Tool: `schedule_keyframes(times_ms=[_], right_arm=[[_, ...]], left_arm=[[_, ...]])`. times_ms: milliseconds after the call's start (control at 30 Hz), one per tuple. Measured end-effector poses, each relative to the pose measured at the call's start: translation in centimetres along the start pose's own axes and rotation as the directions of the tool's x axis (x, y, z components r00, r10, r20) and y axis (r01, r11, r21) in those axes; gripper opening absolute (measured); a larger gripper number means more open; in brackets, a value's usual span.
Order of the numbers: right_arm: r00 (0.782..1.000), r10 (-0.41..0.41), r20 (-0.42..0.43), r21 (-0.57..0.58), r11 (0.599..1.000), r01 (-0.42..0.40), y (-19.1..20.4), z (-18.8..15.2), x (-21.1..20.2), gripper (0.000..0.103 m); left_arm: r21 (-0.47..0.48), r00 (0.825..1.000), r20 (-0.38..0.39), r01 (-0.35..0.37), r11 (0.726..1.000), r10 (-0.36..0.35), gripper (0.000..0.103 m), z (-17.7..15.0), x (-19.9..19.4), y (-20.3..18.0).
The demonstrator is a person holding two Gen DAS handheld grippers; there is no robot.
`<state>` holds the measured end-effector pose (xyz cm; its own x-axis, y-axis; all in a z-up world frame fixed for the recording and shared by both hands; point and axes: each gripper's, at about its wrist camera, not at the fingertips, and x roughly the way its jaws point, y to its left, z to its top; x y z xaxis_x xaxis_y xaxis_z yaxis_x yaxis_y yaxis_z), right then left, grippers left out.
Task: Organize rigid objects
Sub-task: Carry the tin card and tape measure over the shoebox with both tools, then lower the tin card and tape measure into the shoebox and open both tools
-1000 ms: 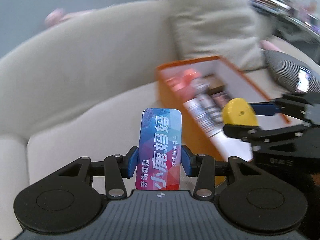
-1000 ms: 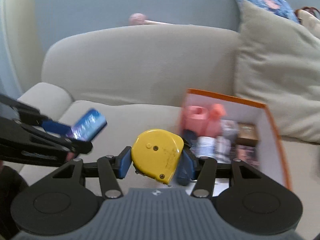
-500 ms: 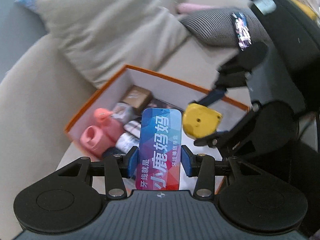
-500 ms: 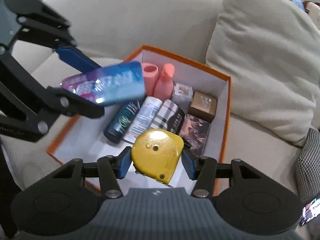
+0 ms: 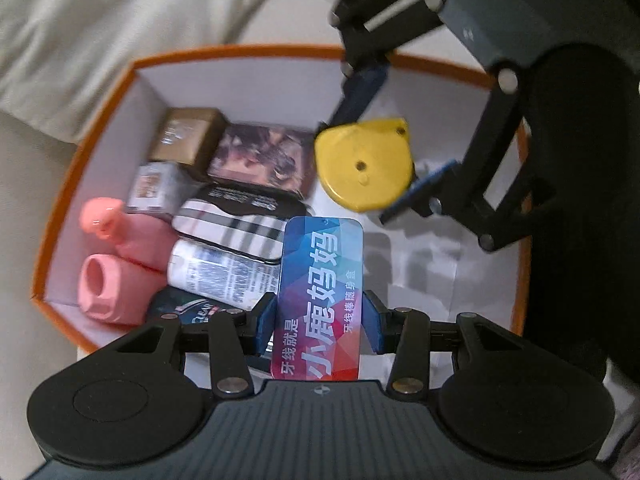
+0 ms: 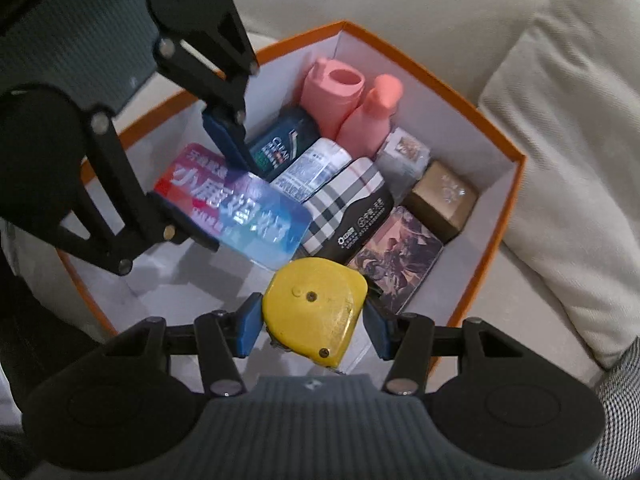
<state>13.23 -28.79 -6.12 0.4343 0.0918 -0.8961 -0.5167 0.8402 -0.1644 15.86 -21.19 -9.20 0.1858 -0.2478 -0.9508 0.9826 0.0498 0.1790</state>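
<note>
Sofa (image 6: pixel 400 4) bearing an orange box (image 6: pixel 496 148), its far half packed with bottles and cartons, its near floor bare. Left tongs (image 5: pixel 318 320), clenched on a flat tin (image 5: pixel 320 300), and right tongs (image 6: pixel 314 326), clenched on a yellow tape (image 6: pixel 316 308), hang above that floor. The tin's long axis runs along the tongs, just beside the plaid case (image 5: pixel 236 228); both loads lie directly over open space, the tape nearer the box's right wall.

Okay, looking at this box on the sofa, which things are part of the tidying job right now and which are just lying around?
In the job:
- left gripper holding the blue-red tin
- right gripper holding the yellow tape measure
- orange box with items already packed

Just lying about:
- beige cushion
- checked cushion
</note>
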Motion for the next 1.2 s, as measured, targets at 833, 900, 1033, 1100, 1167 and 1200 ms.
schedule_keyframes(times_ms=[833,900,1033,1100,1167,1200], right_arm=[[0.998,0.006,-0.056,-0.066,0.998,-0.01,-0.1,-0.8,2.4,0.056],[0.998,0.003,-0.057,-0.063,0.998,-0.007,-0.2,-0.8,2.4,0.056],[0.998,0.007,-0.06,-0.053,0.999,-0.01,-0.4,-0.8,2.2,0.056],[0.998,0.014,-0.061,-0.051,0.999,-0.017,-0.4,-0.7,2.3,0.056],[0.998,0.028,-0.059,-0.048,0.998,-0.031,-0.6,-0.5,2.2,0.056],[0.998,0.035,-0.061,-0.045,0.998,-0.038,-0.7,-0.4,2.1,0.056]], left_arm=[[0.044,0.991,-0.115,0.066,0.997,-0.061,0.064,0.2,4.5,0.5],[0.036,0.992,-0.118,0.053,0.998,-0.049,0.064,-0.2,4.3,0.8],[-0.013,0.991,-0.136,-0.005,1.0,0.003,0.057,-0.8,4.5,1.6],[-0.035,0.991,-0.13,-0.011,0.999,0.006,0.054,-1.5,4.4,2.4],[-0.068,0.993,-0.117,-0.005,0.998,-0.003,0.054,-1.7,4.0,2.8],[-0.092,0.994,-0.112,0.0,0.996,-0.011,0.054,-1.9,3.8,3.2]])
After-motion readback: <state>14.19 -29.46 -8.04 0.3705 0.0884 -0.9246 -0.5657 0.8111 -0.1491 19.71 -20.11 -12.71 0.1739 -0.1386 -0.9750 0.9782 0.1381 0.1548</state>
